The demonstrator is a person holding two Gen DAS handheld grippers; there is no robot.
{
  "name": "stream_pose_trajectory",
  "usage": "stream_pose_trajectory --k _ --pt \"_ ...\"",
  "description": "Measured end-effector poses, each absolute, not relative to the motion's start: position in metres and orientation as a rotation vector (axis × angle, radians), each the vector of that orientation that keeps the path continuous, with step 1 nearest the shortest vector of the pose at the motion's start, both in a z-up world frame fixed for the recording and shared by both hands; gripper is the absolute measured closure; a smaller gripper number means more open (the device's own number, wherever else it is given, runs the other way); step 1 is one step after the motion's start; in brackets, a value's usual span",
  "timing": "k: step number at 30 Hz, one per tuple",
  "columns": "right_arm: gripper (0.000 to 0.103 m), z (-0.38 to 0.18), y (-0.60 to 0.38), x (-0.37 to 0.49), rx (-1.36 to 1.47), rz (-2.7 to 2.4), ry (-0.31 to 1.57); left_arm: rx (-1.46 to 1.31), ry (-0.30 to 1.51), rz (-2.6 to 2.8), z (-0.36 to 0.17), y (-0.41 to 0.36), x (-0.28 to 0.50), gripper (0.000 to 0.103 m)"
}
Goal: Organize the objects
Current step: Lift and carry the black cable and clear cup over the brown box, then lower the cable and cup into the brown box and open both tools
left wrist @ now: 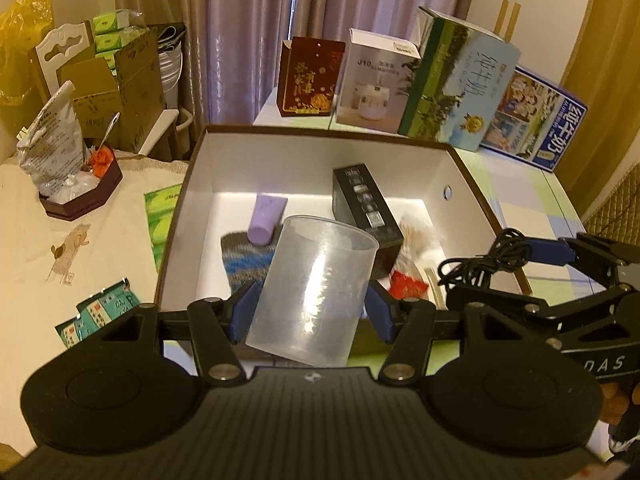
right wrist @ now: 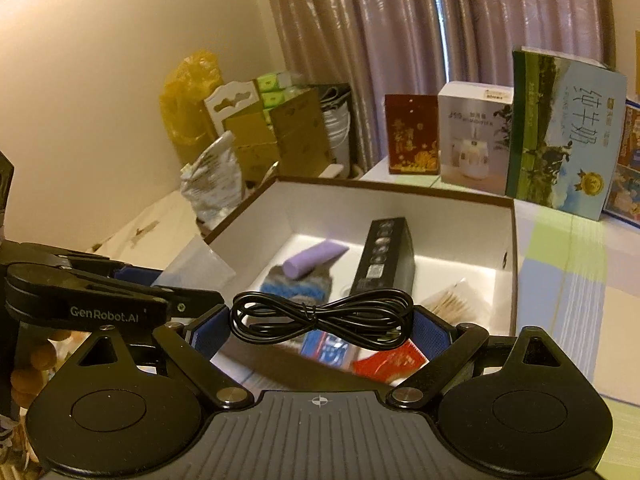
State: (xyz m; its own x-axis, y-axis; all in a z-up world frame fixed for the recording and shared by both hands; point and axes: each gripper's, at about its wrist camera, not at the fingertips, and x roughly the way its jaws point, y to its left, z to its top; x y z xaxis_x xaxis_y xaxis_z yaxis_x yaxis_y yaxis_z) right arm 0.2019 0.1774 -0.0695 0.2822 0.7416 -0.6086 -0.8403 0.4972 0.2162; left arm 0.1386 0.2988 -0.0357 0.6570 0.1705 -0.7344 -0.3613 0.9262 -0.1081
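**A:** ok so from where I'm standing: the left gripper (left wrist: 312, 312) has its jaws clamped on a translucent plastic cup (left wrist: 316, 288), tilted, blue pads pressing both sides of it. It's held over the near edge of the open cardboard box (left wrist: 472, 184).

**B:** and the other one?

**A:** the right gripper (right wrist: 320, 330) has a bundled black cable (right wrist: 322, 314) spanning its jaws, which stand wide, one coiled end against each blue pad, so it's carrying it. Also over the near side of the box (the left wrist view shows it just to the right of the cup).

**B:** what's already in the box?

**A:** a lavender tube (left wrist: 265, 220) lying on a blue-grey knitted sock (left wrist: 248, 260), a long black carton (left wrist: 366, 208), something white and fluffy (left wrist: 418, 240) I can't identify, a red packet (right wrist: 390, 362) near the front and a blue packet (right wrist: 328, 350) beside it.

**B:** and around it?

**A:** the box sits on a surface (right wrist: 560, 260) with a pastel checked cover. Behind it stand a dark red gift box (left wrist: 310, 76), a white humidifier box (left wrist: 374, 84) and a tall milk carton box (left wrist: 456, 80), with purple curtains (left wrist: 248, 20) at the back.
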Motion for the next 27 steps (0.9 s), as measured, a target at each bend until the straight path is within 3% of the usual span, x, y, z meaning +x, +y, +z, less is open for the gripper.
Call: stream_pose_trajectory --k 27 --pt "0.011 -0.097 0.182 0.267 -0.136 0.871 0.795 -0.259 0.903 0.288 -0.075 0.343 0.219 0.049"
